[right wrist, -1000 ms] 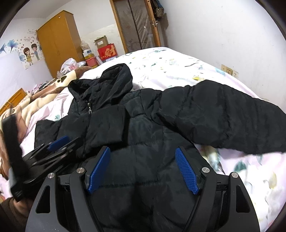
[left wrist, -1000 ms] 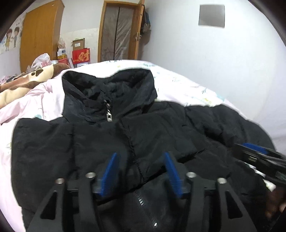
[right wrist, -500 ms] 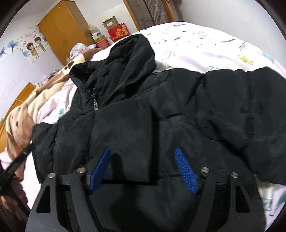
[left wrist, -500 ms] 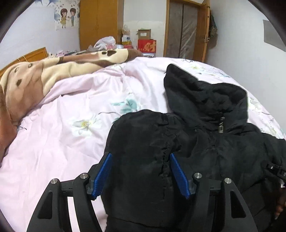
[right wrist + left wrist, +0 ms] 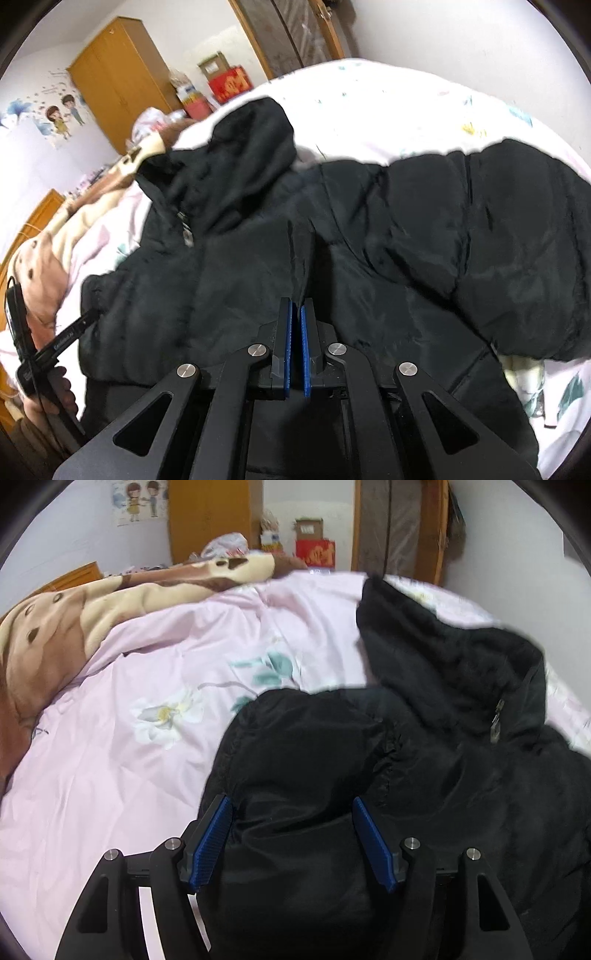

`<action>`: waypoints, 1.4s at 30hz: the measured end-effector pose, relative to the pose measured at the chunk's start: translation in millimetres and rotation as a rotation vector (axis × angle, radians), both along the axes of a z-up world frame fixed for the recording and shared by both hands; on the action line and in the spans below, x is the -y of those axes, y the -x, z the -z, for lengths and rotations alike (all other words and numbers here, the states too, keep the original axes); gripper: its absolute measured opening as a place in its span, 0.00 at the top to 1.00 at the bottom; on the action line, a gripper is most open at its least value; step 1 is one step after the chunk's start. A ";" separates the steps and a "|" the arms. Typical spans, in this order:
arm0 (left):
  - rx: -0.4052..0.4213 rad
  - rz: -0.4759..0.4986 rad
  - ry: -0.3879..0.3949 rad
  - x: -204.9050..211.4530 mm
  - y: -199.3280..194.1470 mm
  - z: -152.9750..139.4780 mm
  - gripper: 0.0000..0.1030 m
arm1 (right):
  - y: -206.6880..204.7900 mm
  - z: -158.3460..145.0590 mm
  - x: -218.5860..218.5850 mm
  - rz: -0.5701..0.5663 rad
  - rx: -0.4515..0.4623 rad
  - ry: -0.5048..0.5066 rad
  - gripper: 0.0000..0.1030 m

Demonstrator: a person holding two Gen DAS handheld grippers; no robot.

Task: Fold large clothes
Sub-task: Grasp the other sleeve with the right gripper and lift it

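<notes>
One black puffer jacket (image 5: 424, 775) was spread rumpled on the bed (image 5: 110, 757); left claw (image 5: 291, 834) was held apart, right claw (image 5: 296, 347) was pressed together.

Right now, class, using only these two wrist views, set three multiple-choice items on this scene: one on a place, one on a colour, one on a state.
1. Where does the jacket lie?
A. on the bed
B. on a chair
C. on the floor

2. What colour are the gripper pads?
A. red
B. blue
C. green

3. How do the two grippers stand?
A. both open
B. both shut
C. left open, right shut

Answers:
1 A: the black jacket spreads over the pink floral bed sheet.
2 B: blue ribbed pads line the fingers in both views.
3 C: the left gripper has its fingers wide apart; the right gripper has its pads nearly together.
</notes>
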State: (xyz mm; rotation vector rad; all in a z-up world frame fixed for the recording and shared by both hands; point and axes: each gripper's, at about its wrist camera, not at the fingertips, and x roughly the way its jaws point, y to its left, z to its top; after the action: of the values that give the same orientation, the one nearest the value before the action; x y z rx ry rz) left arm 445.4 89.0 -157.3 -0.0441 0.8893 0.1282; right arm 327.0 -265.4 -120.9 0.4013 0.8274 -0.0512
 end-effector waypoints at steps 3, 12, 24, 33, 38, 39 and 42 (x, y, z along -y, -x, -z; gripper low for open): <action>-0.026 0.013 -0.009 2.7 -6.8 8.2 0.32 | -1.5 8.3 3.3 0.011 -0.015 -0.011 0.96; -0.050 0.000 -0.012 2.3 -4.8 8.0 0.29 | 3.0 9.4 10.1 0.065 -0.058 0.049 0.96; 0.004 0.057 0.109 37.2 65.1 -48.9 0.29 | 69.1 -28.4 47.0 0.147 0.008 0.045 0.78; 0.040 0.257 0.139 117.7 110.7 -66.9 0.29 | 191.2 -47.6 178.2 0.529 0.062 0.051 0.48; 0.024 0.346 0.144 165.1 119.6 -61.9 0.29 | 228.8 -37.4 236.4 0.682 0.058 -0.013 0.37; 0.017 0.348 0.147 169.5 120.1 -60.2 0.29 | 231.7 -34.4 244.5 0.701 0.058 -0.029 0.34; -0.012 0.359 0.165 181.6 119.8 -53.2 0.29 | 235.1 -23.9 262.3 0.729 0.061 -0.085 0.31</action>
State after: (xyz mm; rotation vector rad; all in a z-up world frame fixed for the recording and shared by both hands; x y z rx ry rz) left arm 325.5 -92.6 -104.0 -0.0366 0.9046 -0.2807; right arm 91.9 -527.7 -96.9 0.7653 0.5893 -0.6791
